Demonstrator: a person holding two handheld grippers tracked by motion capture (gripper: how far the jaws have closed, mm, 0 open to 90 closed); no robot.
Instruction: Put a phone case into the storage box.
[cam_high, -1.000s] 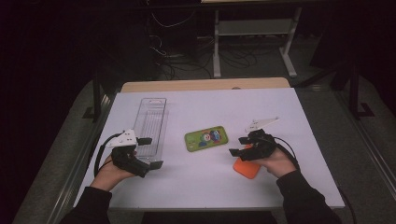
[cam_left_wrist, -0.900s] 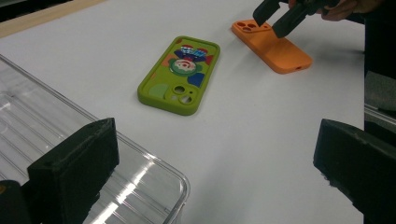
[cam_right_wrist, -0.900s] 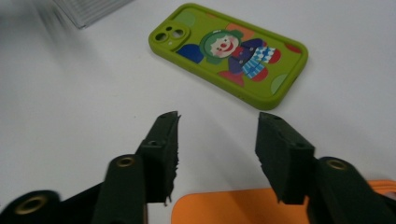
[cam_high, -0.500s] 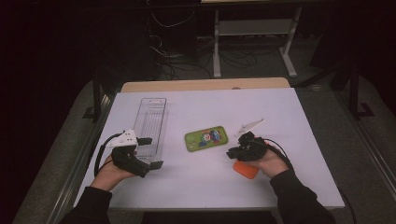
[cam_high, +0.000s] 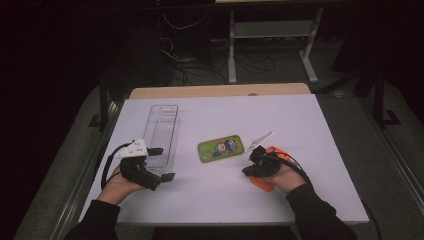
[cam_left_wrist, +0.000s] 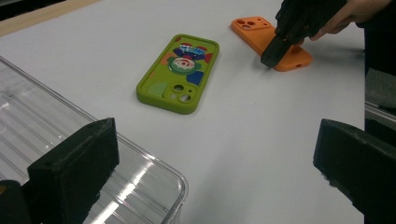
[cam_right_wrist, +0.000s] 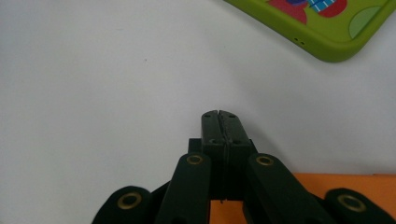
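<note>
**Two phone cases on the bench, and my right jaws are clenched on nothing**

Two cases lie near the middle of the white bench (cam_high: 310, 120) in the high view: the green phone case (cam_high: 219, 148) at the centre and the orange phone case (cam_high: 272, 170) toward the near right edge, partly under my right gripper (cam_high: 251, 169). My left gripper (cam_high: 159, 162) rests at the near end of the clear tray (cam_high: 161, 131), by the left edge.

From the left gripper view my own jaws stand wide apart with only bare bench between them (released, holding nothing). Across the bench the right gripper (cam_left_wrist: 270, 59) points down at the orange case's long edge.

In the right gripper view the jaws have just been closing and now meet flush, nothing between them, the orange case (cam_right_wrist: 336, 186) just behind.

I judge the case light, thin and rubbery, likely to flex. Lying flat, it offers only a rim, so I would pinch one long edge.
</note>
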